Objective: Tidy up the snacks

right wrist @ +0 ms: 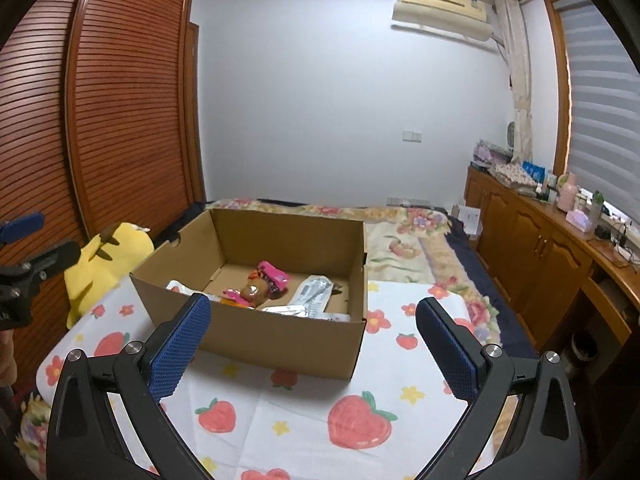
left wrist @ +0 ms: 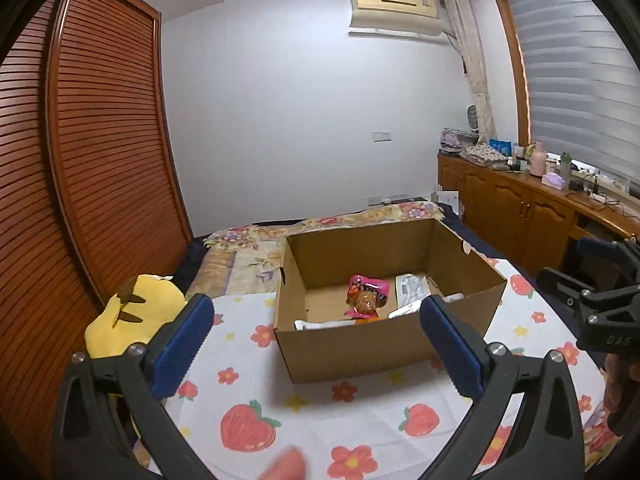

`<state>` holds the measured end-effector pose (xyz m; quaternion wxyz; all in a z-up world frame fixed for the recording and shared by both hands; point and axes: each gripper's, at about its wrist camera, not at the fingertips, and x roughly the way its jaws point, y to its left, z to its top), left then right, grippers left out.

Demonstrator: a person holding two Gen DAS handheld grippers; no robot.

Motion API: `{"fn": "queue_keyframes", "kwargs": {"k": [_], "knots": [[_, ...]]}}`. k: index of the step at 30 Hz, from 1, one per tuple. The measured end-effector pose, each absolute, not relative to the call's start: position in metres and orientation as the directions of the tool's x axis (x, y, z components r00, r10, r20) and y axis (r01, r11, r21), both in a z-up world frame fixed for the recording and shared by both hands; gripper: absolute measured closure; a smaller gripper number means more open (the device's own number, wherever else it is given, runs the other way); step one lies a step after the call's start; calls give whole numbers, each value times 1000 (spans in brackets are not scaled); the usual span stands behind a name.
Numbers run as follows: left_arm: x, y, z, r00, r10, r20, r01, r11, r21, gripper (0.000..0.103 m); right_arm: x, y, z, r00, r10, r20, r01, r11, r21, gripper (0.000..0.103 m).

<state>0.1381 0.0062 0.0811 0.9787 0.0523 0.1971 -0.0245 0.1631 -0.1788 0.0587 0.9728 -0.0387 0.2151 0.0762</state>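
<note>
- The bed (left wrist: 360, 412), under its strawberry-print sheet, carries everything; the soft surface could let things tip if I lean on it.
- The cardboard box (left wrist: 384, 344) sits mid-bed, nearer the far edge of the sheet, top open. Bumping its near wall could shove it away.
- A yellow plush toy (left wrist: 136, 312) lies at the bed's left edge, clear of the box.
- My left hand-held gripper (left wrist: 316, 344) and right hand-held gripper (right wrist: 312, 344) both gape fully, holding nothing.
- The snacks are inside the box: a pink packet (left wrist: 366, 294) mid-floor, white wrappers (right wrist: 312, 292) beside it. Slippery film could slide from my pads.
</note>
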Motion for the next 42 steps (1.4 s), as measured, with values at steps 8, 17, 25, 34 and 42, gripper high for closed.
{"fn": "queue_keyframes", "kwargs": {"k": [8,17,25,34,42], "knots": [[106,1,70,926,-48,-374,79,994,69,0,129,-182,59,913,134,-386,-159,987,-35,0],[80,1,56,922,-28,-385,54,997,58,0,98,-180,52,922,137,-362,-162,986,-40,0],[59,7,47,925,-12,-380,37,998,58,0,82,-182,44,921,160,-354,-180,983,-23,0],[48,8,27,927,11,-374,19,997,78,0,73,-191,28,925,119,-361,-138,990,-29,0],[52,8,17,918,2,-396,21,998,52,0,75,-203,16,918,99,-385,-107,994,0,0]]}}
